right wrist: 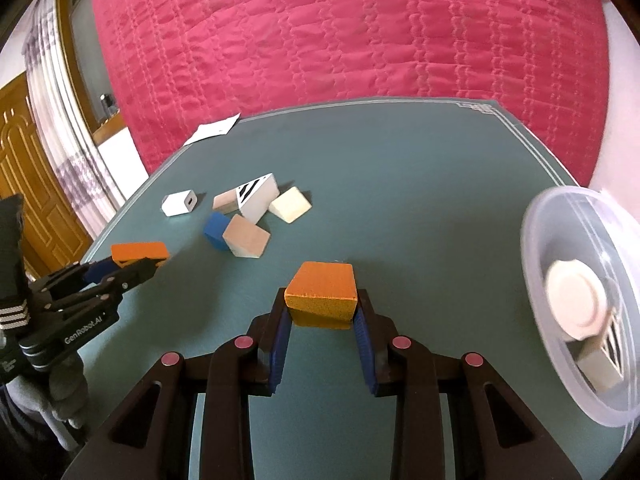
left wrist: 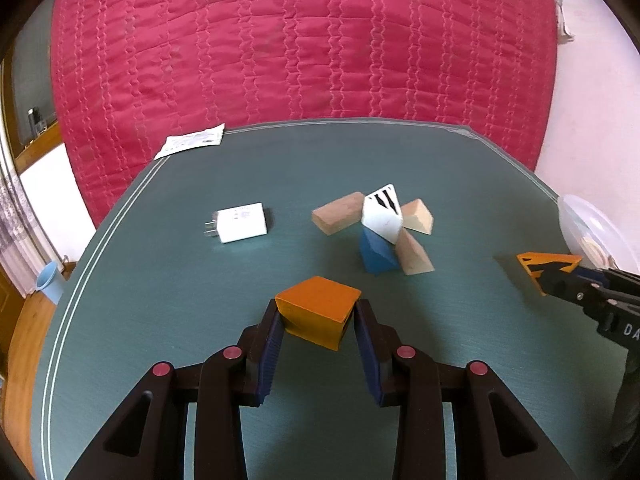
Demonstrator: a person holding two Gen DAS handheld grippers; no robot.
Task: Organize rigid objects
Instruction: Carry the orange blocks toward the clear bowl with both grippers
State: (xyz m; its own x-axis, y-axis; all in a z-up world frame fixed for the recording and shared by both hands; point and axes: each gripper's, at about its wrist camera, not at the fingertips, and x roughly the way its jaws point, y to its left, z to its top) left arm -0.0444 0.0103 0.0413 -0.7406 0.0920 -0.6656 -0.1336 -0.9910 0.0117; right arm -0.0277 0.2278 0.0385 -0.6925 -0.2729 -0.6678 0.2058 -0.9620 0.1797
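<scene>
Right wrist: both hand-held grippers (right wrist: 322,312) clamp orange blocks (right wrist: 321,294); block pile (right wrist: 248,216) ahead.

Ahead of our left hand-held gripper (left wrist: 319,312), bare surface (left wrist: 180,300) runs to the block cluster (left wrist: 378,232) at 1 o'clock and charger (left wrist: 240,223) at 11. Clear bowl (right wrist: 560,248) crowds 3 o'clock.

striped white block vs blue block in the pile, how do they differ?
The striped white wooden block carries black stripes on one face; the blue wooden block is plain. The white one looks bigger than the blue one. The white one sits at the middle of the pile, the blue one on its near edge. Both lie loose on the green table mat, ungripped.
</scene>
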